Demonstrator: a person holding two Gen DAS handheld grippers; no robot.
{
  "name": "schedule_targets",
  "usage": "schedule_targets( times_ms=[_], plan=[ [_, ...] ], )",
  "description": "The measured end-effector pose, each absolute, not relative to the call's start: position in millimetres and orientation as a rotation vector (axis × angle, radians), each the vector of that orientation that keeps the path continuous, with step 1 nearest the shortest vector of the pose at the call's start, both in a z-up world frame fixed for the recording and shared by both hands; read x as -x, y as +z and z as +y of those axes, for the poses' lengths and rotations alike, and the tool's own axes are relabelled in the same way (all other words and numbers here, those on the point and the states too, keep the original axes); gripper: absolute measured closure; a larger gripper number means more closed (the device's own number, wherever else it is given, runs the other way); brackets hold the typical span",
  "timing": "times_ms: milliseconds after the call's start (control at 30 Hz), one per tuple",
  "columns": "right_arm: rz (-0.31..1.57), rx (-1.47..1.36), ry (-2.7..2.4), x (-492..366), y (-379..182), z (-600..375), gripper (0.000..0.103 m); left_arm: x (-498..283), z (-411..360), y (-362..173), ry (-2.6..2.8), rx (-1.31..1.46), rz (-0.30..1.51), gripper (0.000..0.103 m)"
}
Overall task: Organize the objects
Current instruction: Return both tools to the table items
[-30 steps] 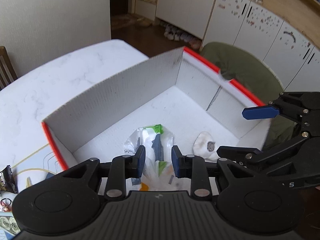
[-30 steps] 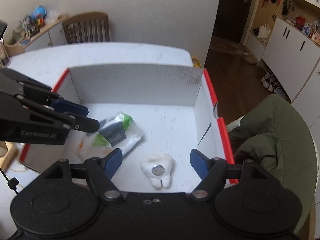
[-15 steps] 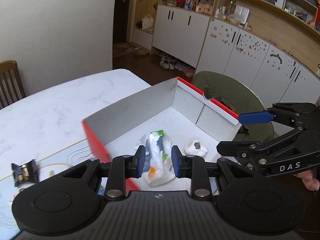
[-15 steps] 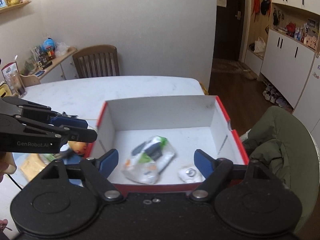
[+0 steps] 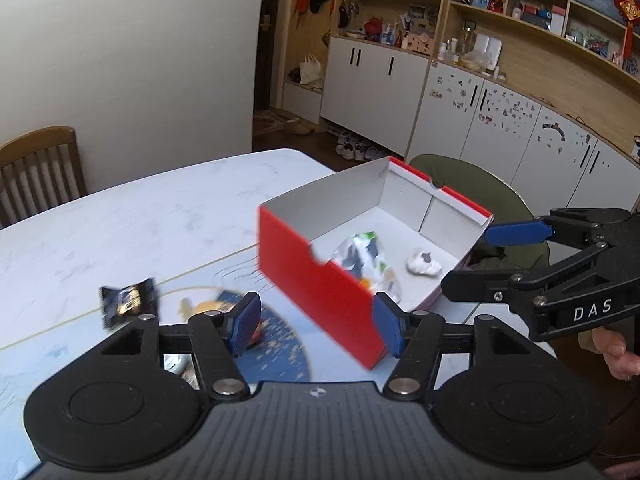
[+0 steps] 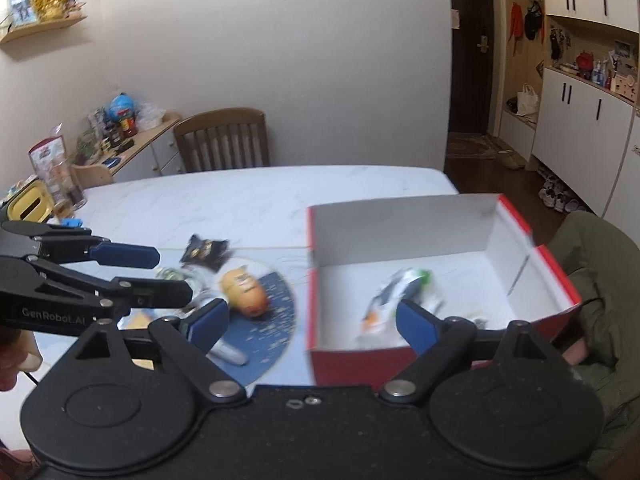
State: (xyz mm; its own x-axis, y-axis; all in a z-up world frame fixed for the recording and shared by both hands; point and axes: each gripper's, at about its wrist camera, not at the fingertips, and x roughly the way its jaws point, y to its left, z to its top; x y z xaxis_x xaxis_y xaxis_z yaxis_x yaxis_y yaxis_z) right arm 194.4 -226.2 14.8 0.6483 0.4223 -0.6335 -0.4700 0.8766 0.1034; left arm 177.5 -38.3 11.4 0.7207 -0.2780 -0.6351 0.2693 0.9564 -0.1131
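Two grippers up close, both with jaws spread wide and nothing between them: left gripper [image 5: 316, 326] above the bench [image 5: 132, 224] just short of the near red wall of the box, right gripper [image 6: 310, 322] over the box's near left corner. Just past the left gripper [image 6: 156, 272] in the right wrist view, on a round blue mat [image 6: 268, 316]: an orange-yellow rounded item [image 6: 244, 294], a pale tube-like thing [image 6: 228, 352] partly hidden by the right fingers, blurred. Slightly farther, a dark snack packet [image 5: 128, 306] flat on the bench, apart from the box. Then the red box [image 6: 436, 356], white inside, open on top, near the bench's right edge. Inside it, a crinkled white and green plastic packet [image 5: 362, 256] near the middle, and a small white tooth-shaped object [image 5: 422, 264] beside it, toward the right gripper [image 5: 468, 262]. Beyond the box, a green padded chair [image 5: 468, 174]. Farther off, a wooden chair [image 6: 222, 140] against the wall and white cabinets [image 5: 380, 76].
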Motion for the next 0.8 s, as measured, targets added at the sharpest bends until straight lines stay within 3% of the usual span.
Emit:
schedule_targets(
  times_ms=[67, 333, 467, 567, 800],
  plan=[
    [0.708, 0.084, 0.517, -186.5, 11.9, -213.6, 0.01, -168.1, -25.1, 9.2, -0.302, 0.018, 0.706, 0.042],
    [0.731, 0.112, 0.517, -170.7, 2.9, -175.6, 0.01, -134.7, 29.3, -5.3, -0.251, 0.025, 0.703, 0.023],
    [0.75, 0.109, 0.507, -169.0, -4.7, -161.0, 0.01, -124.5, 48.0, -20.0, -0.248, 0.037, 0.721, 0.018],
    [0.752, 0.126, 0.496, -167.4, -10.4, -150.1, 0.01, -117.3, 56.0, -29.6, -0.229, 0.036, 0.714, 0.0],
    [0.767, 0.148, 0.474, -167.8, -20.2, -133.4, 0.01, -121.3, 67.2, -59.1, -0.124, 0.086, 0.794, 0.0]
  ],
)
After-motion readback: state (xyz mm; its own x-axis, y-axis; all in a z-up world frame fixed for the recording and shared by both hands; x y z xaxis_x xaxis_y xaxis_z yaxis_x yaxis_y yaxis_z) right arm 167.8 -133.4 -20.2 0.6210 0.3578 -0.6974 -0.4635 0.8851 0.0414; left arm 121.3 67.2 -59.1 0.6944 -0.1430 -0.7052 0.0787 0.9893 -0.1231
